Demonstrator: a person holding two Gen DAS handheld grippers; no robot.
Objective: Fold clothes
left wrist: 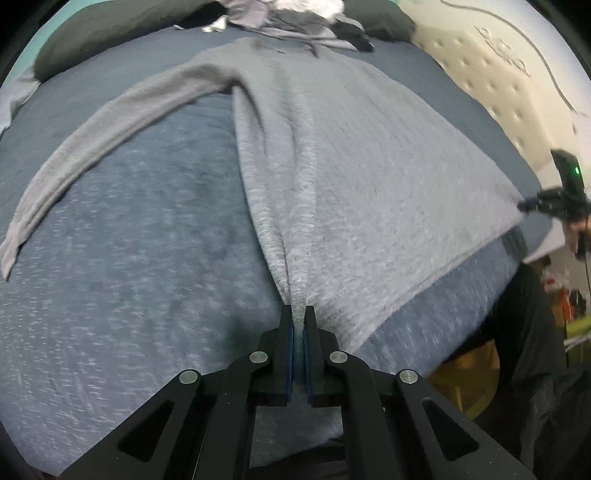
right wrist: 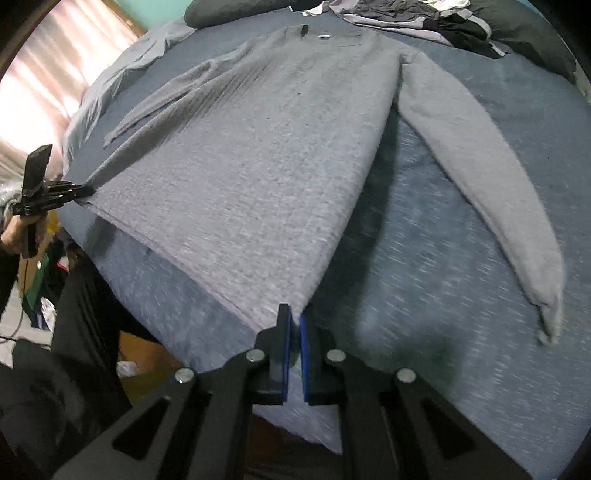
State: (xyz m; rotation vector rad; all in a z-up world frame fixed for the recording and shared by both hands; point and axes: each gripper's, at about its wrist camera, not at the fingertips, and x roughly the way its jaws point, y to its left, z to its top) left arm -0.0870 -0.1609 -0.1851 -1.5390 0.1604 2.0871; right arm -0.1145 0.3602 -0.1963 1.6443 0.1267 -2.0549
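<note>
A grey knitted sweater (left wrist: 351,184) lies face up on the blue-grey bed cover (left wrist: 129,240), collar away from me. My left gripper (left wrist: 299,314) is shut on the left corner of its bottom hem, and the cloth bunches into a ridge from the pads. My right gripper (right wrist: 293,314) is shut on the other hem corner of the sweater (right wrist: 258,166). Each gripper shows in the other's view, the right gripper (left wrist: 532,203) and the left gripper (right wrist: 83,192), with the hem stretched between them. One sleeve (left wrist: 92,136) trails out left, the other sleeve (right wrist: 480,166) trails out right.
A pile of clothes (left wrist: 295,18) and dark pillows (right wrist: 524,29) sit at the far end of the bed. A cream tufted surface (left wrist: 480,62) rises on the right, and a curtain (right wrist: 48,74) hangs on the left. A person's dark trousers (left wrist: 528,332) stand at the near bed edge.
</note>
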